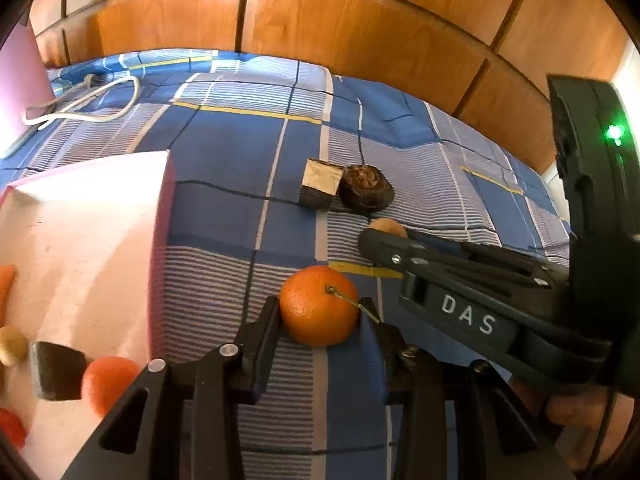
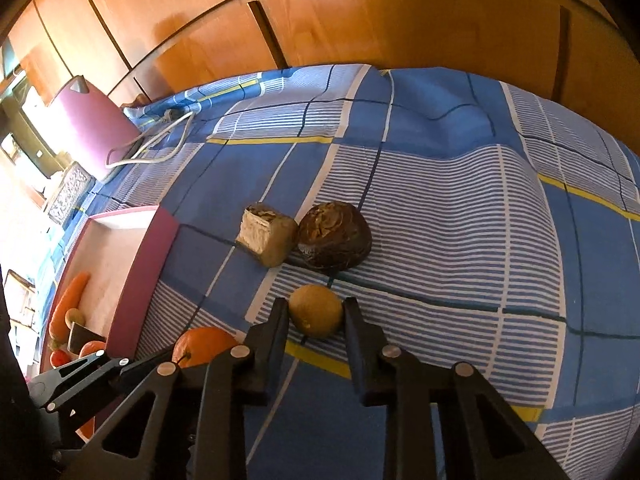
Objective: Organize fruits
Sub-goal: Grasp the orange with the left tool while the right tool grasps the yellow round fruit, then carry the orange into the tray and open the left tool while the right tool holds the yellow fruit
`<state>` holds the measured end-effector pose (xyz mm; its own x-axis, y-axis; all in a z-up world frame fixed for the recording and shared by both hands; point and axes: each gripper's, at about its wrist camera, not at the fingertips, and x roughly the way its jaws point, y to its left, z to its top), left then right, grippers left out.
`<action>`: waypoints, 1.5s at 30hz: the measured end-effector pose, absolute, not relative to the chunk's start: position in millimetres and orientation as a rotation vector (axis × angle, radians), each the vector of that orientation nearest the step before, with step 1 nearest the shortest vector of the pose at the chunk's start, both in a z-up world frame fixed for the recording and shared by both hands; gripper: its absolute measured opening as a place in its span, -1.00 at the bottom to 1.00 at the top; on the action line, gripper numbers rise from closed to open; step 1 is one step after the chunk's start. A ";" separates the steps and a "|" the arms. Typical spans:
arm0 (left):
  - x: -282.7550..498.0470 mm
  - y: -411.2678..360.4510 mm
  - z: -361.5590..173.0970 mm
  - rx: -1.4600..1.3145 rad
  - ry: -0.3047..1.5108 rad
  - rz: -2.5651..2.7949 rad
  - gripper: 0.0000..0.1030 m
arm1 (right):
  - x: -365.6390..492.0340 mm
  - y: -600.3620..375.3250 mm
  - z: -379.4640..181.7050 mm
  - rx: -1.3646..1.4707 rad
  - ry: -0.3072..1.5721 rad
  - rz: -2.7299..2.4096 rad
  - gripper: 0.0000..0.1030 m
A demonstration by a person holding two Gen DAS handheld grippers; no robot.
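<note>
My left gripper (image 1: 320,312) is shut on an orange (image 1: 319,305) with a short stem, just above the blue checked bedsheet (image 1: 240,152). My right gripper (image 2: 316,312) is shut on a small brown kiwi-like fruit (image 2: 316,310); it shows in the left wrist view (image 1: 387,227) behind the right gripper's fingers. A pink tray (image 1: 160,216) at the left holds a carrot (image 2: 68,304), another orange (image 1: 106,384), a dark block (image 1: 56,368) and small fruits. The held orange also shows in the right wrist view (image 2: 204,346).
A cut brown block (image 2: 266,236) and a dark round fruit (image 2: 334,236) lie side by side on the sheet beyond both grippers. A white cable (image 1: 84,108) and a pink upright object (image 2: 90,124) are at the far left. Wooden wardrobe doors (image 2: 360,20) stand behind the bed.
</note>
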<state>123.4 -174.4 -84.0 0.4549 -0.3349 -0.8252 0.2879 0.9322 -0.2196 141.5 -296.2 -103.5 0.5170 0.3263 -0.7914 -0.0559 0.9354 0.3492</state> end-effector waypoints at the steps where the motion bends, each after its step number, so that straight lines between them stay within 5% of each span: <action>1: 122.3 -173.7 -82.8 -0.052 1.028 -0.387 -0.24 | 138.8 -295.9 -102.6 0.291 1.001 0.226 -0.48; 45: 34.0 -79.0 -6.3 -0.066 0.839 -0.337 -0.24 | 29.8 -319.7 -107.7 0.345 0.908 0.035 -0.47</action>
<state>34.0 -79.0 -6.3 0.6187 -0.3187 -0.7181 0.2667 0.9450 -0.1896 29.8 -319.7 -107.7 0.6185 0.1743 -0.7662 0.1155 0.9443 0.3080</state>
